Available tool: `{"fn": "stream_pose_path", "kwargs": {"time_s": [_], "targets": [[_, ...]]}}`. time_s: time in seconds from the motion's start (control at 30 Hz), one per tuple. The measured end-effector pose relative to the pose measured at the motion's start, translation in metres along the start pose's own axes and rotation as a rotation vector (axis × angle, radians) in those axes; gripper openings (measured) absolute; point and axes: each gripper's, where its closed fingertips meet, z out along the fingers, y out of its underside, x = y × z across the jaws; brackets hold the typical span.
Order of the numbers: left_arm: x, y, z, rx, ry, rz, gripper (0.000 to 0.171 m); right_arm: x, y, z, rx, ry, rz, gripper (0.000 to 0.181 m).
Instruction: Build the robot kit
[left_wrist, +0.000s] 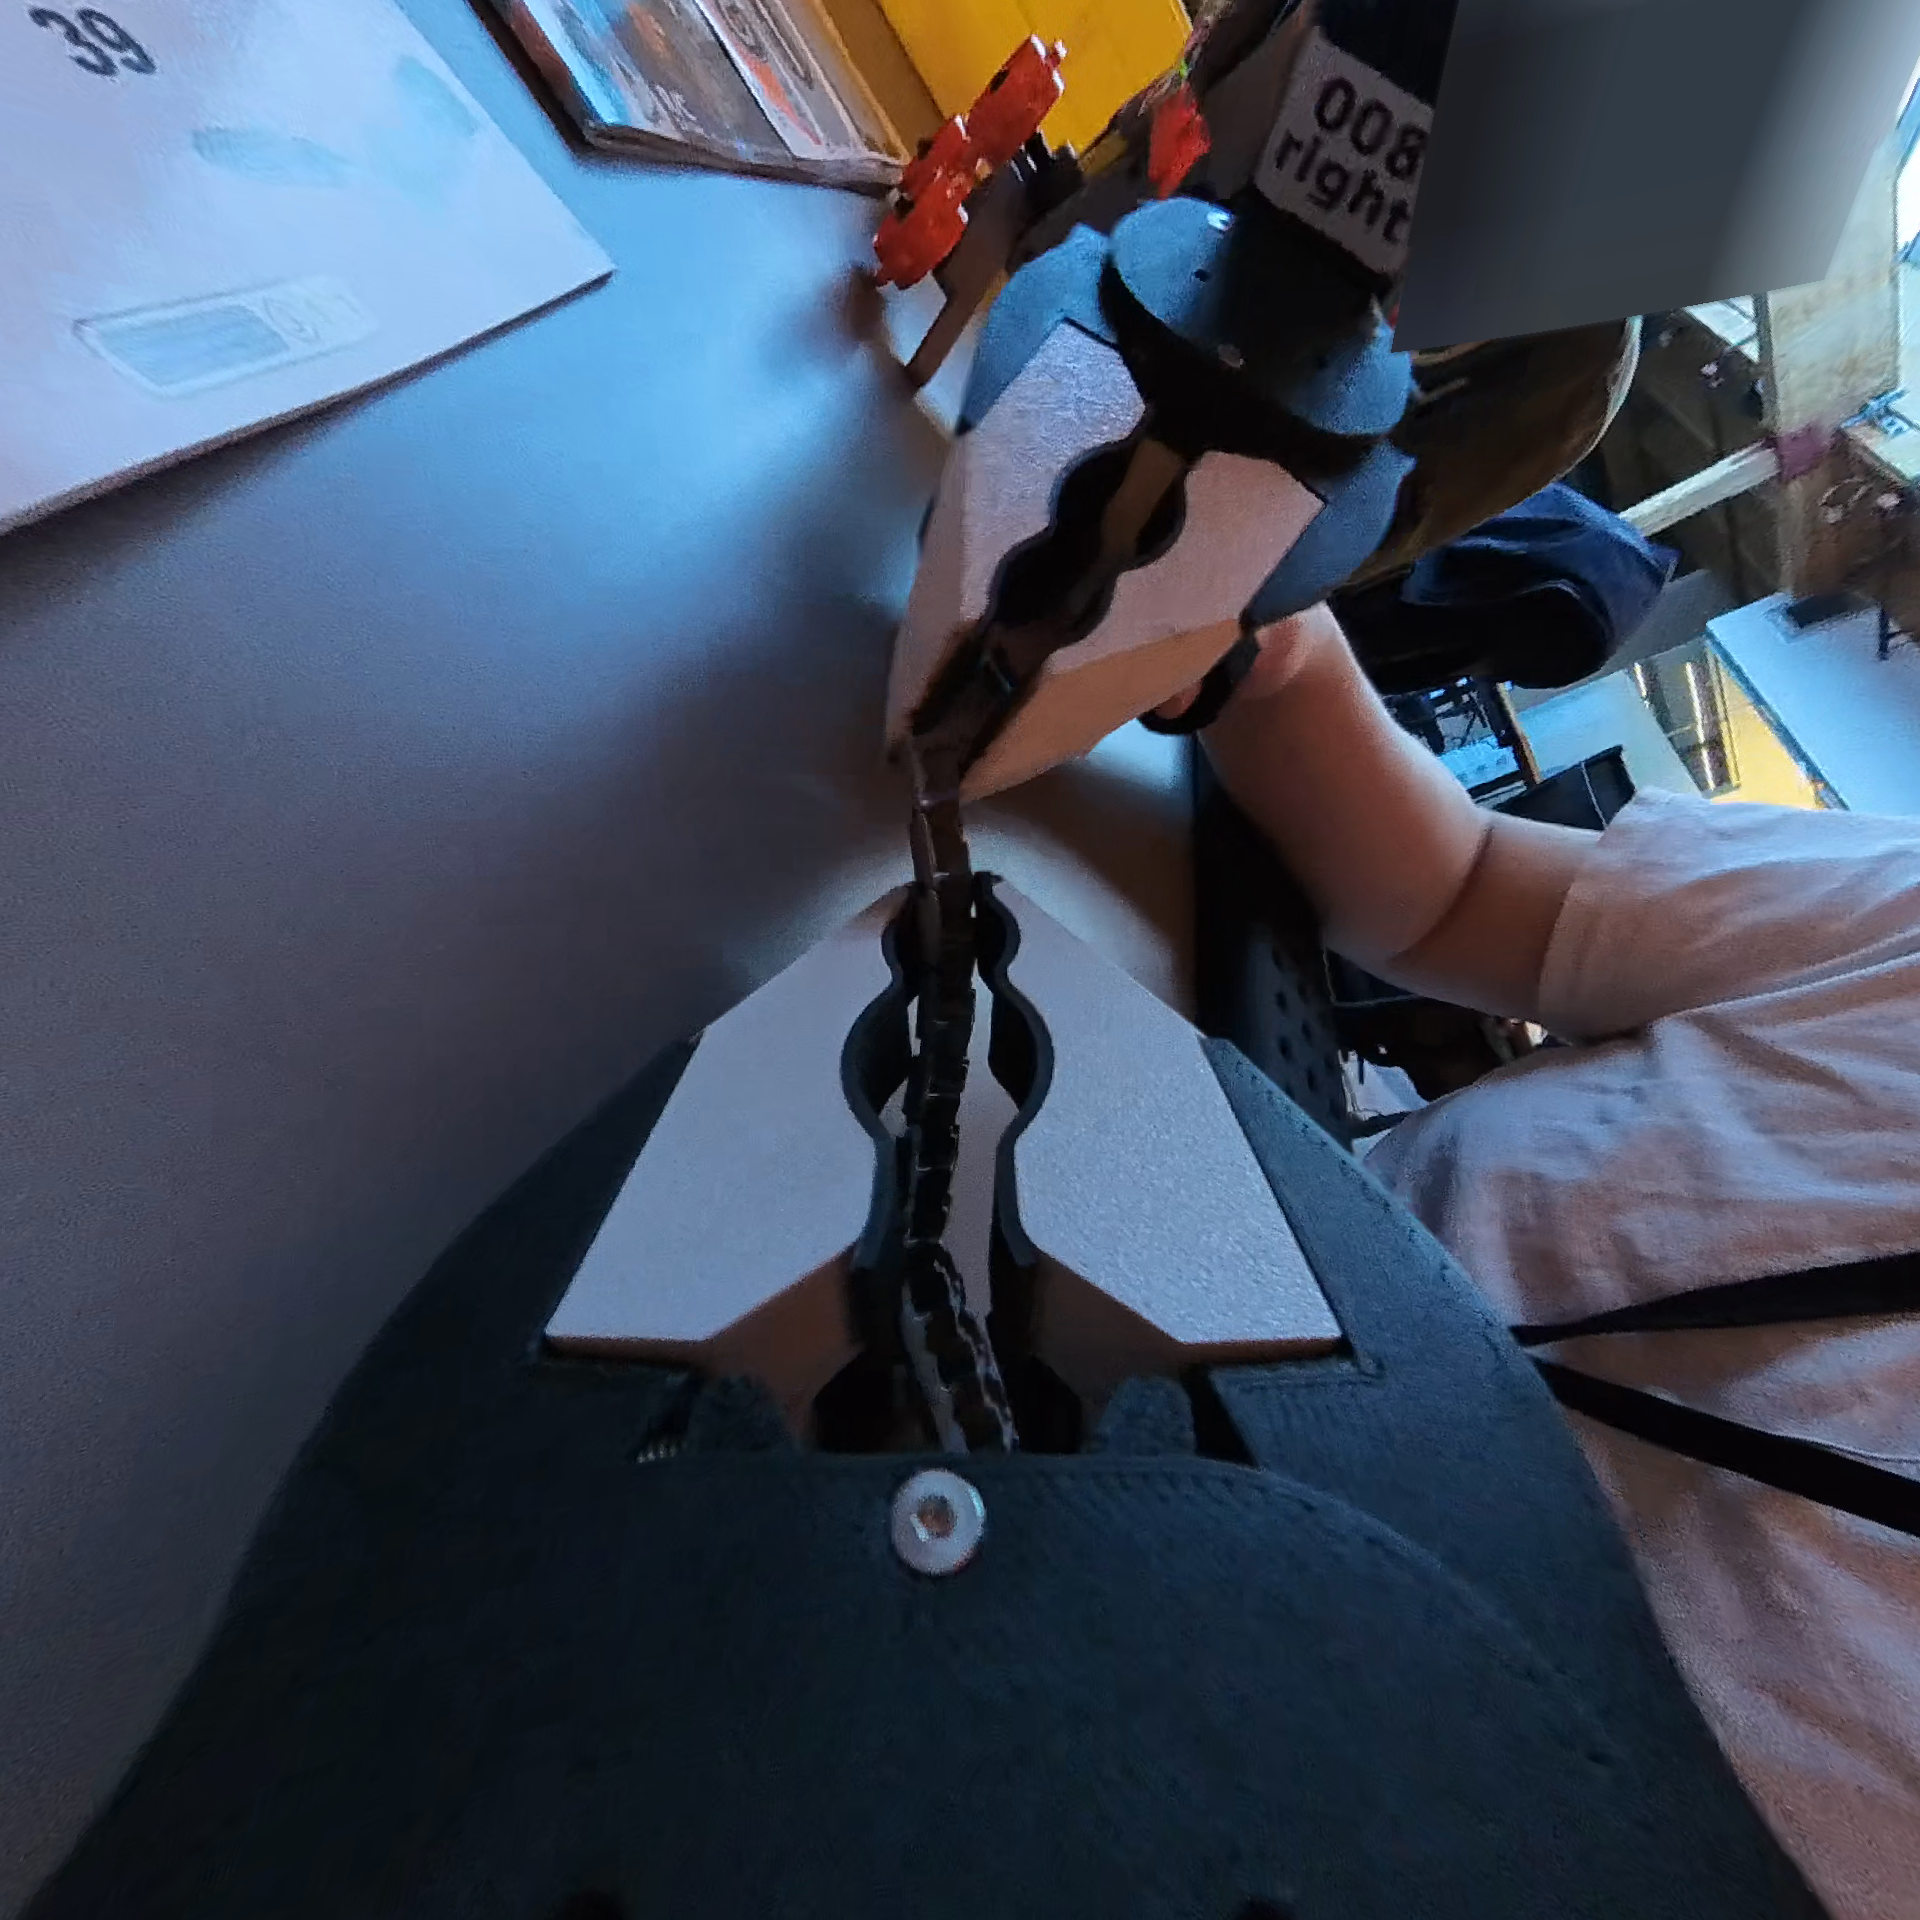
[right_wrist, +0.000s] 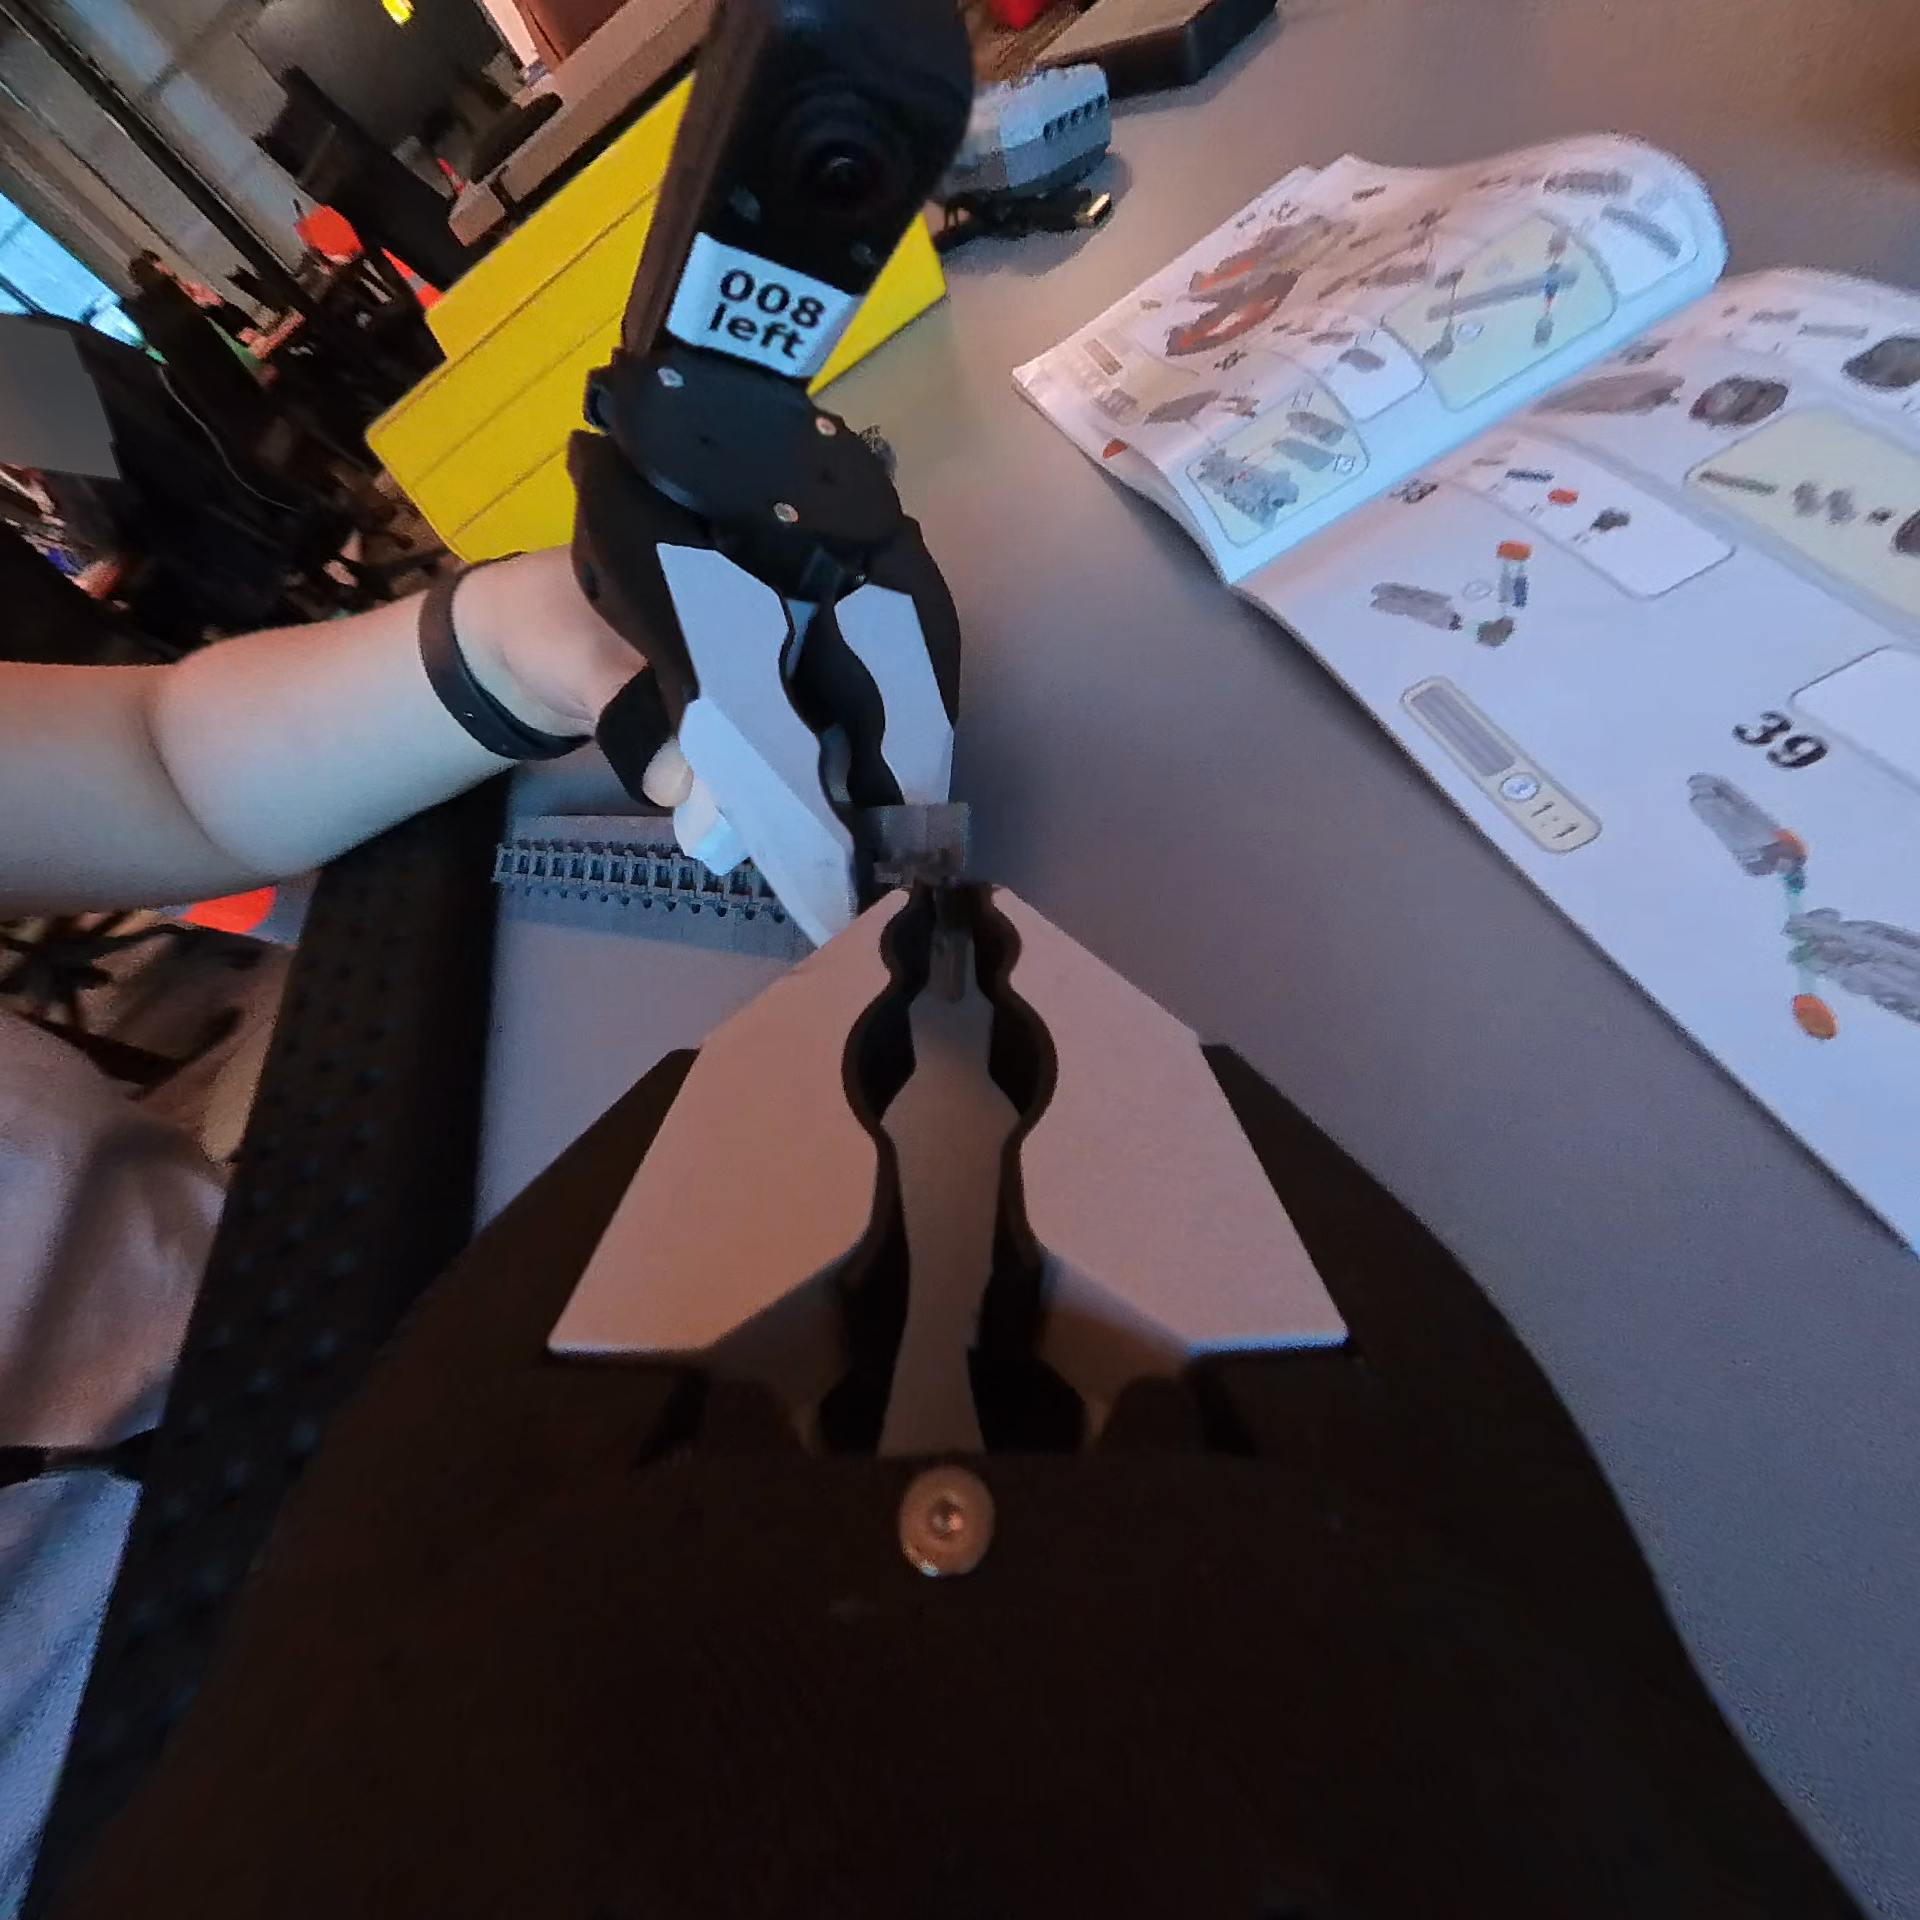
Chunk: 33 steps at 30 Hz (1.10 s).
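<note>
A dark chain of small track links (left_wrist: 940, 1039) runs between my two grippers above the grey table (left_wrist: 416, 831). My left gripper (left_wrist: 948, 894) is shut on it, and the chain passes back between its fingers. My right gripper (left_wrist: 935, 738) faces it from above and is shut on the chain's far end. In the right wrist view, my right gripper (right_wrist: 943, 904) pinches the end of the links (right_wrist: 923, 831) at its tips. The left gripper (right_wrist: 862, 883) meets it tip to tip from above.
An open instruction booklet (right_wrist: 1558, 520) lies on the table to the right. A yellow box (right_wrist: 582, 364) and red toy parts (left_wrist: 966, 156) stand at the back. A second grey track strip (right_wrist: 634, 873) lies near the black perforated table edge (right_wrist: 312, 1039). A person's arms hold the grippers. My two grippers' fingertips are within a few centimetres of each other.
</note>
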Motion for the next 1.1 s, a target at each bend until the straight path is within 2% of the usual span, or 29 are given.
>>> {"fn": "stream_pose_path", "kwargs": {"time_s": [0.07, 0.17, 0.23, 0.4, 0.5, 0.6, 0.63, 0.7, 0.77, 0.83, 0.93, 1.0, 1.1], "targets": [[0.004, -0.001, -0.002, 0.008, 0.022, 0.016, 0.006, -0.002, -0.001, 0.000, 0.018, -0.060, 0.078, 0.006], [0.018, -0.010, -0.010, 0.075, 0.121, 0.034, 0.006, -0.010, -0.017, -0.006, 0.130, -0.209, 0.254, 0.007], [0.020, -0.015, -0.014, 0.109, 0.138, 0.022, 0.006, -0.011, -0.025, -0.010, 0.180, -0.244, 0.294, 0.006], [0.020, -0.017, -0.022, 0.122, 0.102, 0.058, 0.006, -0.012, -0.031, -0.009, 0.208, -0.157, 0.160, 0.008], [0.021, -0.012, -0.028, 0.094, 0.068, 0.147, 0.006, -0.019, -0.031, -0.004, 0.181, -0.099, 0.016, 0.014], [0.029, -0.008, -0.032, 0.097, 0.100, 0.232, 0.006, -0.032, -0.023, 0.007, 0.138, -0.149, -0.009, 0.022], [0.030, -0.006, -0.032, 0.092, 0.114, 0.243, 0.006, -0.033, -0.019, 0.012, 0.115, -0.163, 0.008, 0.021], [0.026, -0.002, -0.032, 0.069, 0.114, 0.232, 0.006, -0.043, -0.014, 0.015, 0.088, -0.228, 0.030, 0.001], [0.026, -0.004, -0.034, 0.078, 0.124, 0.191, 0.014, -0.041, -0.015, 0.016, 0.088, -0.214, 0.035, 0.001], [0.017, -0.008, -0.039, 0.085, 0.031, 0.174, 0.029, -0.030, -0.009, 0.019, 0.059, -0.172, 0.097, 0.001], [0.000, -0.006, -0.061, 0.059, -0.245, 0.292, 0.030, -0.017, 0.000, 0.024, 0.013, -0.102, 0.166, 0.001], [-0.012, -0.007, -0.095, 0.084, -0.487, 0.325, 0.031, -0.008, 0.006, 0.028, -0.025, -0.016, 0.166, 0.001], [-0.028, 0.004, -0.177, 0.185, -0.900, 0.318, 0.032, 0.000, 0.018, 0.034, -0.110, 0.115, 0.097, 0.007]]}}
